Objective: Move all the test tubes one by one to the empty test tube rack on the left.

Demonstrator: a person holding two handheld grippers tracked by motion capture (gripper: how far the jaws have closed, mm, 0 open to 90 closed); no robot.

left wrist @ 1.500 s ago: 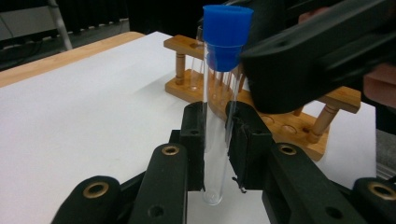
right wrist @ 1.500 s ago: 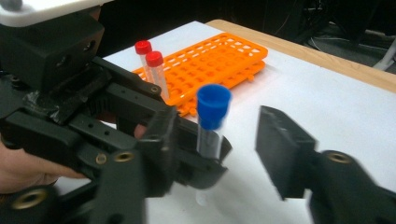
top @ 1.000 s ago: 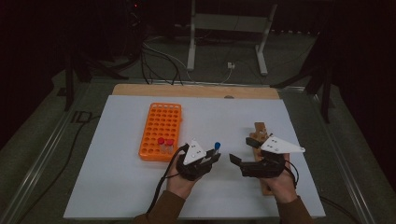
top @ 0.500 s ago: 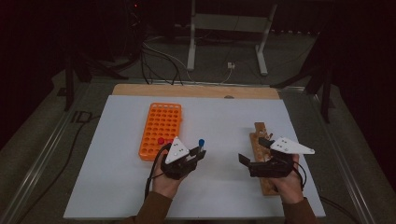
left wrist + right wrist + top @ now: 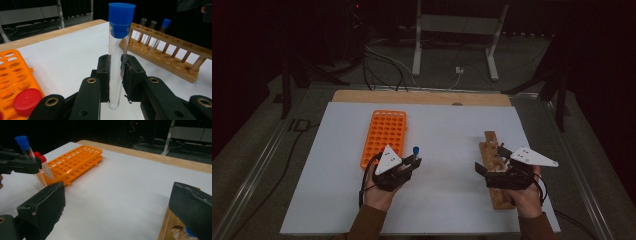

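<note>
Two grippers work low over the white table (image 5: 447, 125): the left gripper (image 5: 115, 72) pinches a blue-capped tube (image 5: 117, 57) upright beside the orange rack (image 5: 384, 137), while the right gripper (image 5: 492, 165), jaws just spread wide with nothing between, hovers above the wooden rack (image 5: 493, 150). Farther off runs the table's wooden edge (image 5: 422, 97).

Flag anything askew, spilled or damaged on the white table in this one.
Nothing stands out. The left gripper holds a clear blue-capped test tube upright; the orange plastic rack and the wooden tube rack lie flat on the white table, with no spills or breakage visible.
</note>
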